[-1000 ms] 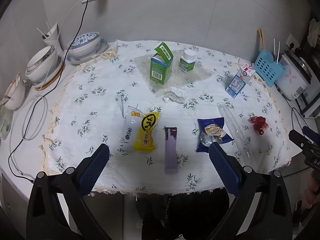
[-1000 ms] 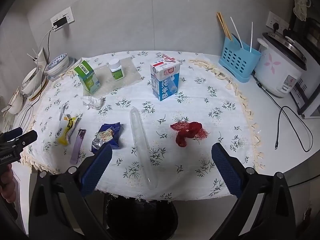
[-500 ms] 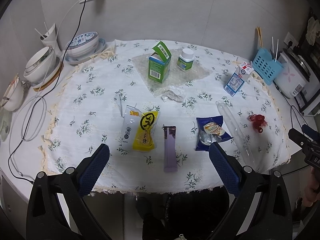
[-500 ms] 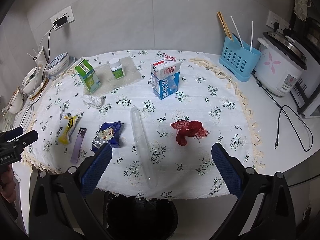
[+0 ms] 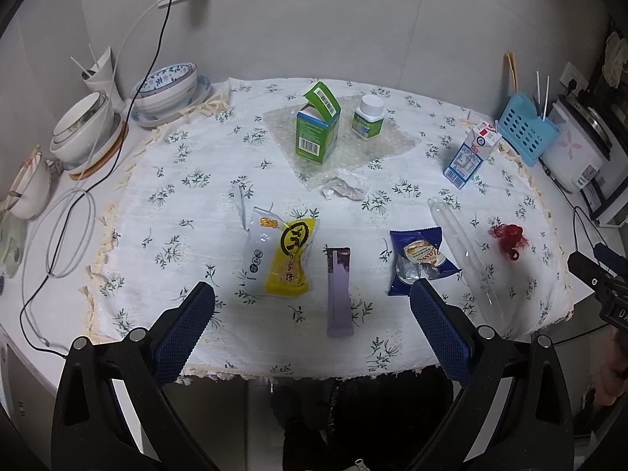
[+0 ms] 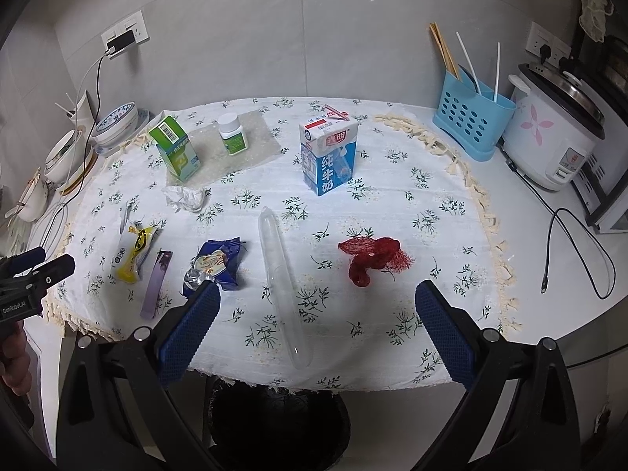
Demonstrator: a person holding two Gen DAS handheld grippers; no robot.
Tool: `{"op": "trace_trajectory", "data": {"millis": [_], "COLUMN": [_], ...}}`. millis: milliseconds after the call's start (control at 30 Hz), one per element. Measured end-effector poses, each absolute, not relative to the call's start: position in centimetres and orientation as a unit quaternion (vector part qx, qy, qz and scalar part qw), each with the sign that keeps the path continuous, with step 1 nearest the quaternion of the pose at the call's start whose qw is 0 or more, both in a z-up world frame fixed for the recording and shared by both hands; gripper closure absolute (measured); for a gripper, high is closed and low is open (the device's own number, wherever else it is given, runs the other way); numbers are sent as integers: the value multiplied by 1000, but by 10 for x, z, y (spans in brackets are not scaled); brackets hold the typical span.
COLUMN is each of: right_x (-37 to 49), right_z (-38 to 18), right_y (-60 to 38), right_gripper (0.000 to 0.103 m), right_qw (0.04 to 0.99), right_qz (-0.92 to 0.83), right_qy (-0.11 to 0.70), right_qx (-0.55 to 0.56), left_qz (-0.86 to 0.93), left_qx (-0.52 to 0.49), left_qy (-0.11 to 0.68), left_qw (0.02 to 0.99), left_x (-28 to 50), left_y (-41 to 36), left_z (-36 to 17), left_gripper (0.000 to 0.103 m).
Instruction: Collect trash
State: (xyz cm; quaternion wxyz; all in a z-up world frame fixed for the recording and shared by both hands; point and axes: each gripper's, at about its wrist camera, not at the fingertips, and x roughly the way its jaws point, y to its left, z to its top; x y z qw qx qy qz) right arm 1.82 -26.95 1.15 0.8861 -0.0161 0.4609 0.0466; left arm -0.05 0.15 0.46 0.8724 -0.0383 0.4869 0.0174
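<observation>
Bench: cloth-covered, filling the middle of both views; a dark bin sits below its near edge, bottom centre of the right wrist view.
Left gripper: jaws spread wide, holding nothing, hovering off the near edge.
Right gripper: jaws likewise spread and empty.
Milk carton: upright, centre of the right view; probably light and stiff, best taken across its flat sides.
Clear tube: lying lengthwise, lower centre; smooth and likely slippery, so grip mid-length.
Yellow wrapper: flat, centre of the left view; thin and soft, pinch an edge.
Blue wrapper: torn open, right of centre; crinkly, light.
Purple sachet: flat between the two wrappers; lift by one end.
Red mesh: soft tangle right of the tube; may snag.
Crumpled tissue: soft, easily squeezed.
</observation>
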Motion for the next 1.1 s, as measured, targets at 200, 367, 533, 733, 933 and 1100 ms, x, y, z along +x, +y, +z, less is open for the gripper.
{"op": "trace_trajectory", "data": {"millis": [200, 367, 533, 733, 933, 1100], "right_x": [18, 19, 19, 23, 23, 23], "right_z": [12, 12, 12, 10, 10, 9], "right_y": [-269, -269, -270, -272, -271, -271], "right_gripper": [8, 8, 8, 8, 8, 8], "right_qw": [886, 885, 885, 885, 885, 885], "right_qz": [47, 47, 46, 45, 45, 46], "right_qy": [461, 462, 462, 463, 463, 463], "right_qx": [-17, -17, -16, -16, -16, -15], "left_qz": [19, 19, 19, 17, 16, 16], "left_qx": [-36, -37, -38, -39, -40, -41], "left_qy": [487, 488, 490, 490, 491, 491], "left_qw": [872, 872, 871, 871, 870, 870], "left_x": [0, 0, 0, 3, 4, 4], "left_y": [1, 1, 2, 1, 0, 0], "left_z": [5, 5, 5, 2, 2, 2], "left_gripper": [6, 6, 6, 6, 6, 6]}}
